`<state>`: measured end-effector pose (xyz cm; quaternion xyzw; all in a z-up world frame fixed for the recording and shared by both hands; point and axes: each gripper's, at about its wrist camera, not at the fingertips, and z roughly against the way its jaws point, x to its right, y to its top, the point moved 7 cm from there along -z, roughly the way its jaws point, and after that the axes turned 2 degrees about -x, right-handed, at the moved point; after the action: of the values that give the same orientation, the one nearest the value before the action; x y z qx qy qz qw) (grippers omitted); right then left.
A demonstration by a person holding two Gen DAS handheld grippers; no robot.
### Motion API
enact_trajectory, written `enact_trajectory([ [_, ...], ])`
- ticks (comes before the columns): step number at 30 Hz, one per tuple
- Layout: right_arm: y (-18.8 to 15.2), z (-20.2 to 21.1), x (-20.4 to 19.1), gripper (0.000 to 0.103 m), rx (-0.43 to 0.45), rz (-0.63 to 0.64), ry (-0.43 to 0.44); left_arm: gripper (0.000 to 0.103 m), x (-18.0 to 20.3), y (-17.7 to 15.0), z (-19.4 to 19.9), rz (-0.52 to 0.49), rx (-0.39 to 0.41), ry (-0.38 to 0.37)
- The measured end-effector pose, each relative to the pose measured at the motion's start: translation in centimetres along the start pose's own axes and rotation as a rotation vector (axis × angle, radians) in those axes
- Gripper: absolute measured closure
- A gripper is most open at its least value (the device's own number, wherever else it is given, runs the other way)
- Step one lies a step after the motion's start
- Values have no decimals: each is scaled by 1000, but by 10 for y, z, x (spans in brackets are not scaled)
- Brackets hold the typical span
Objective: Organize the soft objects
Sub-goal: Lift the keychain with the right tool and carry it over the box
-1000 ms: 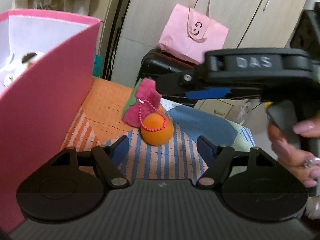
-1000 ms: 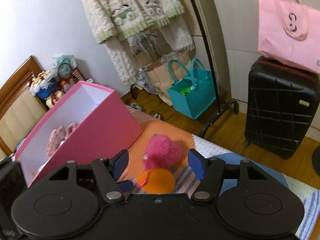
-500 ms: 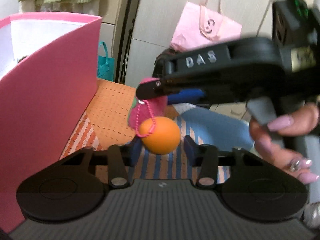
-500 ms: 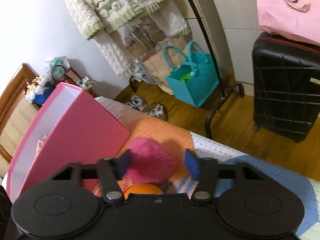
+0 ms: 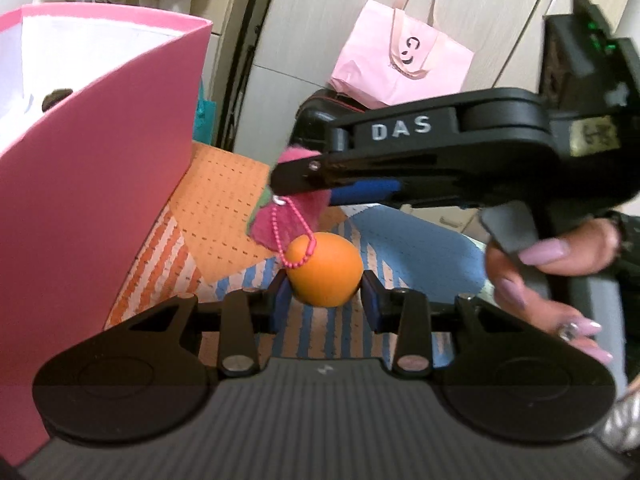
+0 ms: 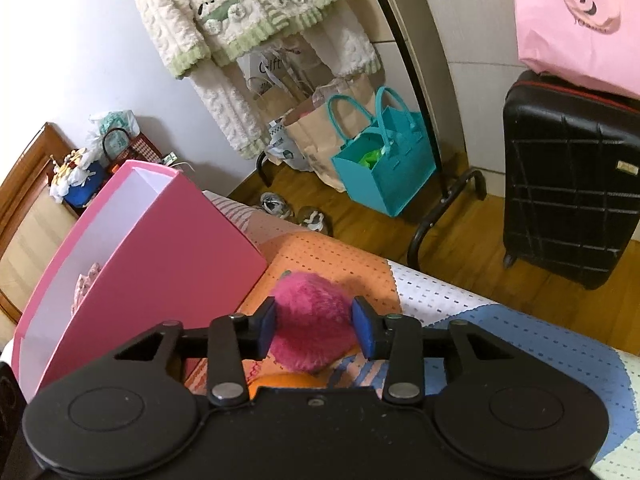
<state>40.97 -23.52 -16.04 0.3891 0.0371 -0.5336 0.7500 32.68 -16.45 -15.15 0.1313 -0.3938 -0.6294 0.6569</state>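
Observation:
An orange ball (image 5: 324, 272) is joined by a pink bead chain (image 5: 294, 236) to a fuzzy pink plush toy (image 5: 296, 216). Both rest on the patchwork bedspread (image 5: 420, 248). My left gripper (image 5: 324, 300) is shut on the ball, its blue pads pressing both sides. My right gripper (image 6: 314, 330) holds the pink plush toy (image 6: 310, 328) between its pads, and its jaws are opening slightly. In the left wrist view the right gripper (image 5: 304, 180) reaches in from the right over the plush, held by a hand (image 5: 560, 264). A pink box (image 5: 100, 184) stands open at the left.
The pink box (image 6: 160, 264) holds some soft items. Past the bed's edge are a black suitcase (image 6: 568, 200) with a pink paper bag (image 5: 404, 68) on it, a teal bag (image 6: 384, 172), paper bags and a clothes rack with fleece garments.
Both grippers went from open to closed: the left reached the orange ball and gripped it, the right came down over the pink plush and closed on it.

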Motion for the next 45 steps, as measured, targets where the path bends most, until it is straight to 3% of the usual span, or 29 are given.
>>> enact_trajectory([
  [5, -1, -15, 2, 46, -51, -27, 21, 67, -2, 1, 2, 28, -2, -22],
  [10, -7, -7, -3, 57, -19, -45, 10, 67, -2, -1, 5, 34, -23, -44],
  [13, -13, 5, -2, 57, 14, -40, -42, 67, 0, -4, 9, 30, -46, -63],
  [17, -19, 27, -4, 57, 60, -50, -44, 67, 4, -13, 19, 11, -75, -85],
  [20, -26, 44, -6, 57, 97, -54, -81, 67, 9, -18, 29, -35, -91, -52],
  [27, -64, 76, -16, 57, 171, -90, -134, 67, 17, -25, 53, -105, -100, -35],
  [38, -116, 115, -30, 56, 184, -81, -175, 67, 11, -54, 80, -149, -125, -25],
  [45, -146, 129, -57, 56, 170, -31, -199, 67, 11, -70, 117, -222, -130, -76],
])
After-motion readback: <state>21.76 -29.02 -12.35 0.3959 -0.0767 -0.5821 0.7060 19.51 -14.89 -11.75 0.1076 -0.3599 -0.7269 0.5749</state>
